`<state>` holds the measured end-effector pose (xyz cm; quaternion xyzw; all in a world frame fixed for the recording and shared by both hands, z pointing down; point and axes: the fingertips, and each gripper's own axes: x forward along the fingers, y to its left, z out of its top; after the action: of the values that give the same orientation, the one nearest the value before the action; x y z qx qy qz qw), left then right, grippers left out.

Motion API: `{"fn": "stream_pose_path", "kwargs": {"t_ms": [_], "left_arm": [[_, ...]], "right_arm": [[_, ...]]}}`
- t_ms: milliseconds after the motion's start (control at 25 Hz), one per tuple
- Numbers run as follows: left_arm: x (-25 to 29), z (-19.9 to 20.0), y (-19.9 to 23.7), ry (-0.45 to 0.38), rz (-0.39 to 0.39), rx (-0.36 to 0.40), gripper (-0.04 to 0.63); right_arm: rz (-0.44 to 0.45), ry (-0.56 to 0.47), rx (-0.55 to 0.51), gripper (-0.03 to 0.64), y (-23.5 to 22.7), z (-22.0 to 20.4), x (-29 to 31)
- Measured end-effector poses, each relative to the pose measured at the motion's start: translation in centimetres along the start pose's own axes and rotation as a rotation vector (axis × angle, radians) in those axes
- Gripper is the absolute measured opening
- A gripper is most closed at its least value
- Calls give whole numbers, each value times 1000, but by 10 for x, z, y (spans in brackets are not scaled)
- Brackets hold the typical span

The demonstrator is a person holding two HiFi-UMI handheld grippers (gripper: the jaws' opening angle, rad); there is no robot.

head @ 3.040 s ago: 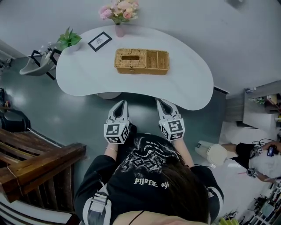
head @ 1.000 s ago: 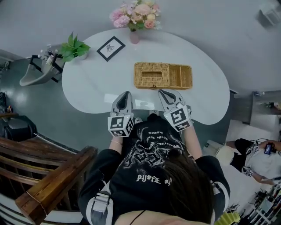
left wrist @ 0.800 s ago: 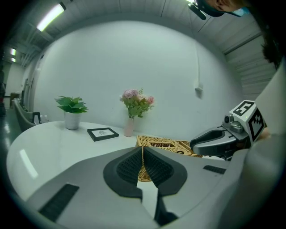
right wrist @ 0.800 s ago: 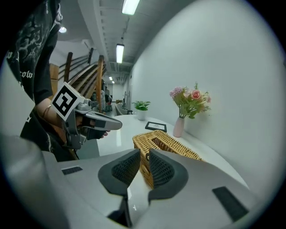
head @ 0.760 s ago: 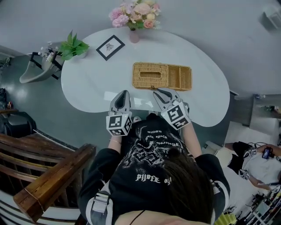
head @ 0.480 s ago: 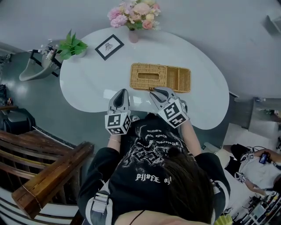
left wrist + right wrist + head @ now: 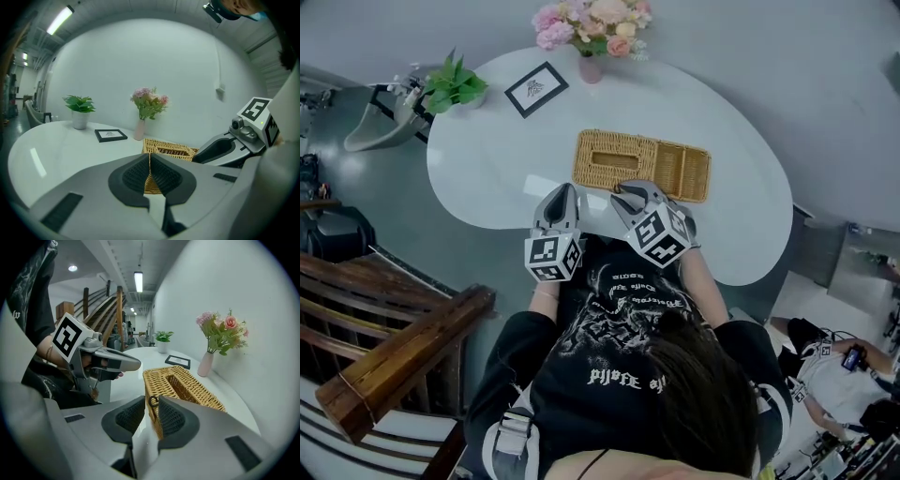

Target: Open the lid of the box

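Though it's lidded, the wicker box (image 7: 642, 167) is slotted.

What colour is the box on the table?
The box is golden-tan woven wicker, clearest in the right gripper view.

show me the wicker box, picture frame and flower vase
wicker box (image 7: 643, 166) head view, lid beside the slot
picture frame (image 7: 536, 89) head view, centre of the print
flower vase (image 7: 590, 67) head view, pink body
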<state>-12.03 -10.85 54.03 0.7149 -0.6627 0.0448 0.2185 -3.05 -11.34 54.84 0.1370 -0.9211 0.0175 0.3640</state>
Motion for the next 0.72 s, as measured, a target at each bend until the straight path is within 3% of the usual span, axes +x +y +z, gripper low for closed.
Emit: {"fn": "stream_pose_path", "kwargs": {"t_ms": [400, 720], "left_arm": [[1, 3, 9, 24, 15, 9, 25], [3, 7, 16, 40, -10, 20, 25]], "right_arm": [[20, 92, -59, 41, -5, -5, 4], [49, 149, -77, 35, -5, -3, 5]]}}
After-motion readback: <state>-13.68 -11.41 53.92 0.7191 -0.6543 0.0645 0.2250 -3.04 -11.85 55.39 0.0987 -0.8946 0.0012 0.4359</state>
